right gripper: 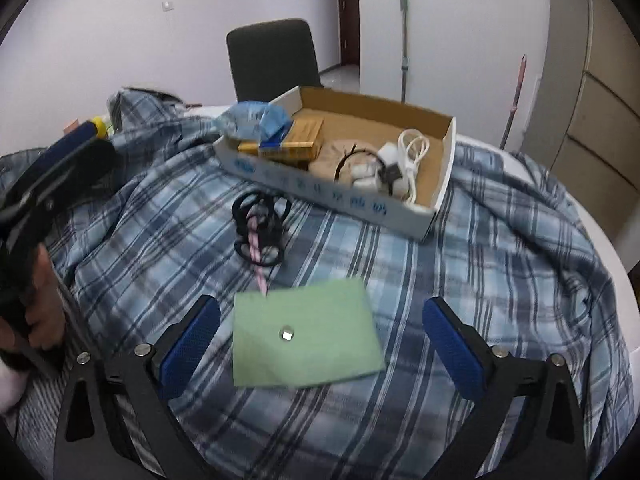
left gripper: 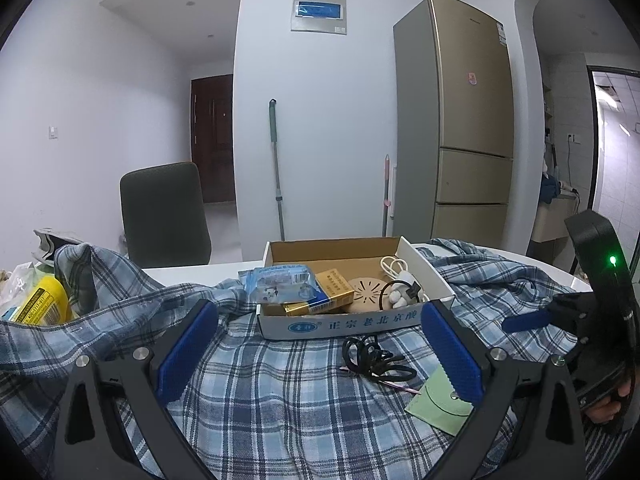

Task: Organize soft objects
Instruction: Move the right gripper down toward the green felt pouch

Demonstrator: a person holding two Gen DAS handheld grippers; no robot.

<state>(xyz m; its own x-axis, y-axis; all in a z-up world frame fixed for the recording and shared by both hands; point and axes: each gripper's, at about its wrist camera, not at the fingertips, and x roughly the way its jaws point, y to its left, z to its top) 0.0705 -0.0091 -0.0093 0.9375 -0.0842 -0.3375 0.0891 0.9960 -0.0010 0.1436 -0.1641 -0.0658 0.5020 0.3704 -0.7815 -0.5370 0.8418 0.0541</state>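
My right claw (right gripper: 322,344) stands wide open at the bottom of its frame, its blue pads either side of a flat pale-green felt pouch with a metal snap (right gripper: 306,334), touching neither side of it. The pouch lies on the blue-and-white plaid flannel cloth (right gripper: 460,300) that covers the round white tabletop (right gripper: 624,280). My left claw (left gripper: 318,350) is open too, holding nothing; in its view the same pouch (left gripper: 436,402) sits low right, partly behind the right pad. Just beyond the pouch, mid-frame in the right view, is a loose coil of black cord (right gripper: 260,226) with a pink-and-white striped stick (right gripper: 258,258) through it, its tip reaching the pouch's upper edge. Farther up rests an open shallow cardboard box, white outside with blue lettering (right gripper: 440,196). Inside it I see a crinkled light-blue plastic packet (right gripper: 256,120), gold cartons (right gripper: 298,140), a white cable and plugs (right gripper: 404,160). Past the tabletop, at upper centre, stands a dark grey chair (right gripper: 272,56).
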